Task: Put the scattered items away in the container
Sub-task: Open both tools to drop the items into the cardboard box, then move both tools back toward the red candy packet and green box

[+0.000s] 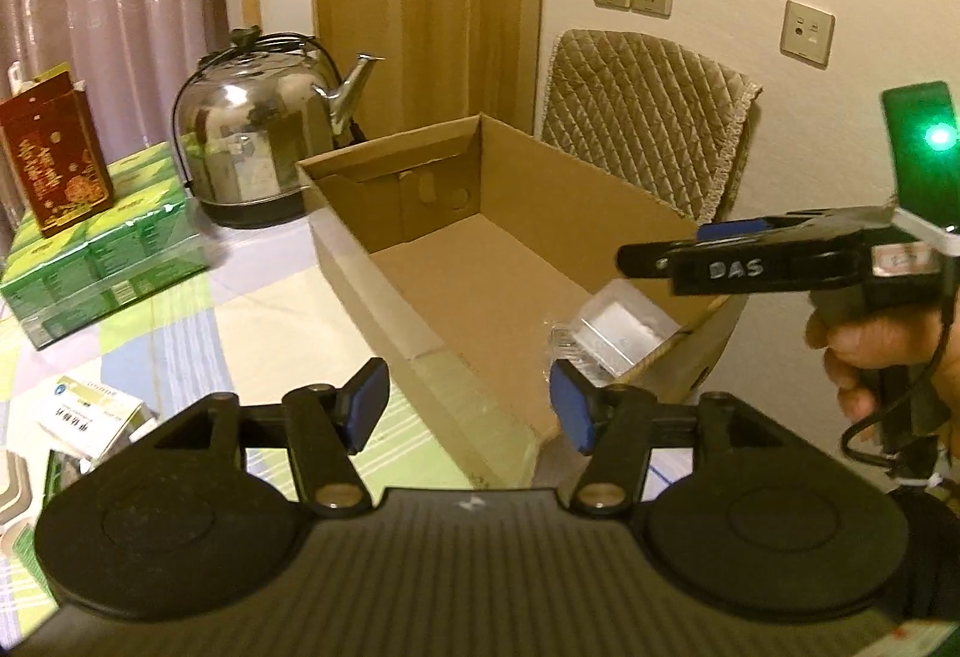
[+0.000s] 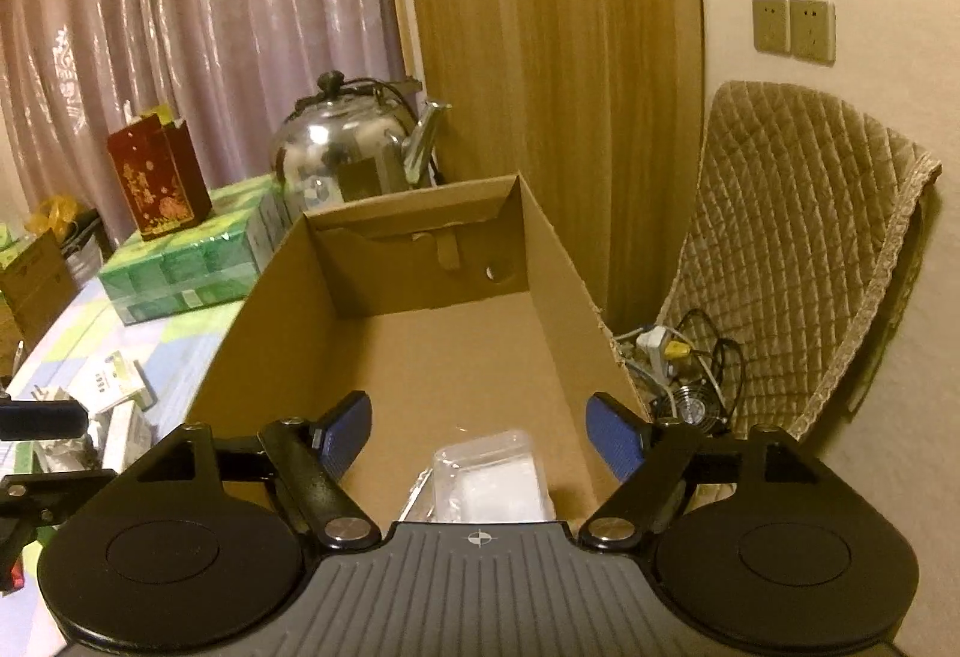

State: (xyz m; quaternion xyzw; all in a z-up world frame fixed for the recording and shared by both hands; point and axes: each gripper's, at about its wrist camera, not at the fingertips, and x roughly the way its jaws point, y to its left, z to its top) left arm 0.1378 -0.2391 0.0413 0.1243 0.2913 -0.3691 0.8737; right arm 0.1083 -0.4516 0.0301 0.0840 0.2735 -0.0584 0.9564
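1. The clear plastic packet (image 2: 489,477) lies on the floor of the cardboard box (image 2: 420,357), just below and between the right gripper (image 2: 480,432) fingers, touched by neither.
2. Right gripper jaws stand apart, empty; left gripper (image 1: 468,402) jaws are likewise apart and empty, over the box's near corner.
3. The packet looks light, thin-walled and slippery, probably crushable; its short edges seem the best hold.
4. Its long axis appears to run away from the right gripper toward the far wall, though the gripper body hides its near end.
5. Medicine boxes (image 1: 90,405) remain on the table, left of the left gripper.
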